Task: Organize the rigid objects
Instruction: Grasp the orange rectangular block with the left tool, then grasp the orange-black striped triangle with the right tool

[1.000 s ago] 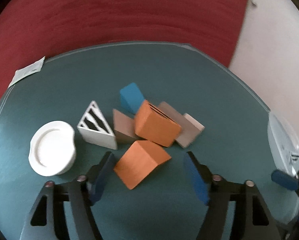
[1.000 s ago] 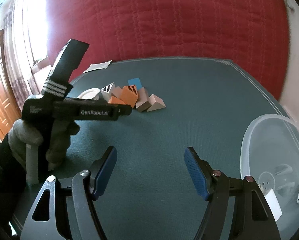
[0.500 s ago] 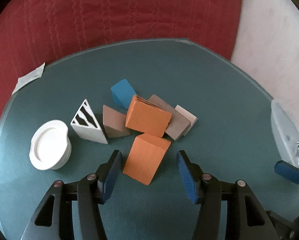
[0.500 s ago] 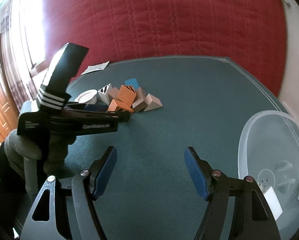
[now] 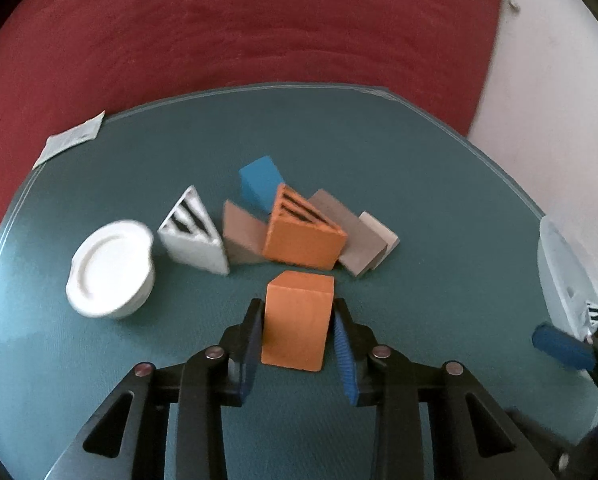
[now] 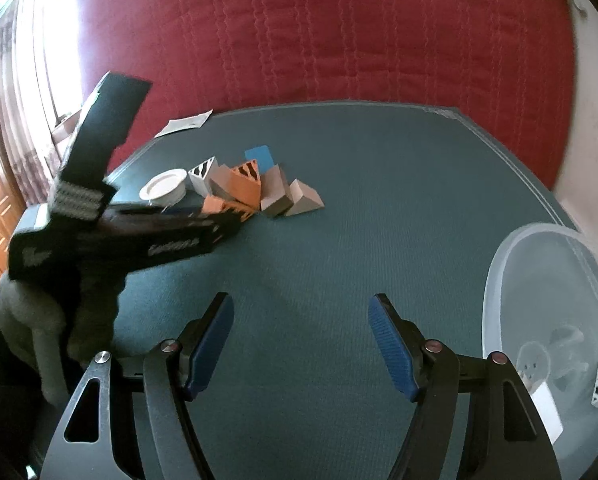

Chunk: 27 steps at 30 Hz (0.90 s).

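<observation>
Teal table (image 5: 419,160): orange block (image 5: 297,320) upright between left tool (image 5: 298,344) pads.

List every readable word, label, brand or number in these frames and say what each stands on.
Nothing can be read with certainty.
White lettering on the side of the left gripper, seen from the right wrist view: blurred by motion, unreadable.
Paper slip at the far edge of the table: print too small to read.
The blocks carry only black stripes, as on the white striped wedge; no text.
</observation>
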### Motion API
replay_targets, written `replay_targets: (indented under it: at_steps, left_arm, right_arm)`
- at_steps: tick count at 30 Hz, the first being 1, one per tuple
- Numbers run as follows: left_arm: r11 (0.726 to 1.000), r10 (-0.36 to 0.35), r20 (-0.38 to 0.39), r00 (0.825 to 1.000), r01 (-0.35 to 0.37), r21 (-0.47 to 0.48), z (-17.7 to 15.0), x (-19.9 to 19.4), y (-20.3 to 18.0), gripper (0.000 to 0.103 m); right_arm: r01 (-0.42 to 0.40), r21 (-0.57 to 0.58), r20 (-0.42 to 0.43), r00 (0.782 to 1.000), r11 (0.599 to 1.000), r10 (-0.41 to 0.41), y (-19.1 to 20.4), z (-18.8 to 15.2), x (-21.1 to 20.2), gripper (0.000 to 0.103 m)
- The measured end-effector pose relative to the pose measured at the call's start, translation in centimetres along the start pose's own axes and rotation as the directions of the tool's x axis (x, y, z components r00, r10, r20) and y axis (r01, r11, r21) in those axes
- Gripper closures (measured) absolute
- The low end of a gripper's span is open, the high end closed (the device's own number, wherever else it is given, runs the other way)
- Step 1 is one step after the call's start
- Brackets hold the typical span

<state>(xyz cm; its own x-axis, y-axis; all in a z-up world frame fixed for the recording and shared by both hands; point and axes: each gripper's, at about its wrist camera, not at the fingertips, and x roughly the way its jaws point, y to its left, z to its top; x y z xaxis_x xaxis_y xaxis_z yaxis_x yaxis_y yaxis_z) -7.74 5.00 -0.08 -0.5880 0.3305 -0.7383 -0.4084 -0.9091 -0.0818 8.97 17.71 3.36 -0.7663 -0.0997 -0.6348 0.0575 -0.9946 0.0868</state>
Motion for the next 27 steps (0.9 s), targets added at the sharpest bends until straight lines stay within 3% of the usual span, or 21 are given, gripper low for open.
replay_targets:
  at_steps: [7, 10, 16, 20, 27]
  left_arm:
    - [0.996, 0.068, 0.008, 0.998, -0.067, -0.054, -1.8, -2.0, 1.0, 0.068]
    - [0.987, 0.154, 0.042, 0.987, -0.151, -0.059, -2.1, -2.9, 1.7, 0.069]
    - [0.969, 0.228, 0.065, 0.971, -0.220, -0.117, -2.5, -3.9, 3.0, 0.069]
    - [0.956, 0.248, 0.053, 0.967, -0.235, -0.176, -2.7, -4.3, 4.1, 0.069]
    - [0.934, 0.264, 0.020, 0.964, -0.251, -0.253, -3.2, -4.2, 5.6, 0.069]
  right_arm:
    - [0.001, 0.002, 0.008, 1.000, 1.000, -0.001, 0.4, 2.2, 1.0, 0.032]
    - [-0.014, 0.010, -0.001, 1.000, 1.000, 0.014, 0.7, 3.0, 1.9, 0.032]
    - [-0.039, 0.011, -0.007, 0.999, 0.999, 0.039, 1.8, 4.9, 3.9, 0.033]
    - [-0.052, -0.014, -0.008, 0.999, 0.999, 0.052, 2.9, 6.2, 5.2, 0.041]
    - [-0.068, -0.043, -0.023, 0.997, 0.997, 0.067, 4.4, 7.7, 7.3, 0.047]
